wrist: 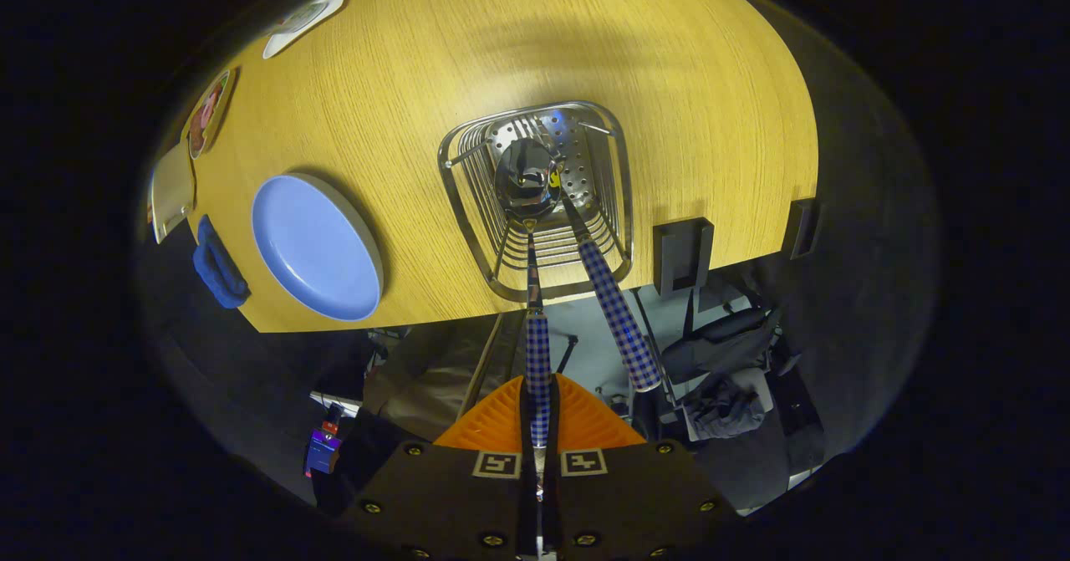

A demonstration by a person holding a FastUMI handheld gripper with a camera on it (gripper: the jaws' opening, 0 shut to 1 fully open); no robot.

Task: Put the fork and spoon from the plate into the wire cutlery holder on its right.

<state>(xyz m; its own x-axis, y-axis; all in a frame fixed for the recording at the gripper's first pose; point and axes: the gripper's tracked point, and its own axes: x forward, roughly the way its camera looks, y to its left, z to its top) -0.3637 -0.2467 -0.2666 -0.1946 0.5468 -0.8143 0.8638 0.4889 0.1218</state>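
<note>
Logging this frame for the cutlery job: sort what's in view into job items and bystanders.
Job items:
- spoon, handle pinched in the gripper, bowl down inside the holder
- wire cutlery holder
- second checked-handled utensil, likely the fork, already leaning in the holder
- blue plate, now bare

Bystanders:
- blue cloth
- coasters
- wooden table

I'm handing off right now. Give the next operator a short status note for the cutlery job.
Tool: shut on the spoon, gripping its checked handle, bowl down over the wire cutlery holder.
Fork: already standing in the holder, handle leaning out toward the tool.
Plate: bare, left of the holder on the table.
Done: fork placed.
Left: lower the spoon in, open, back away.
</note>
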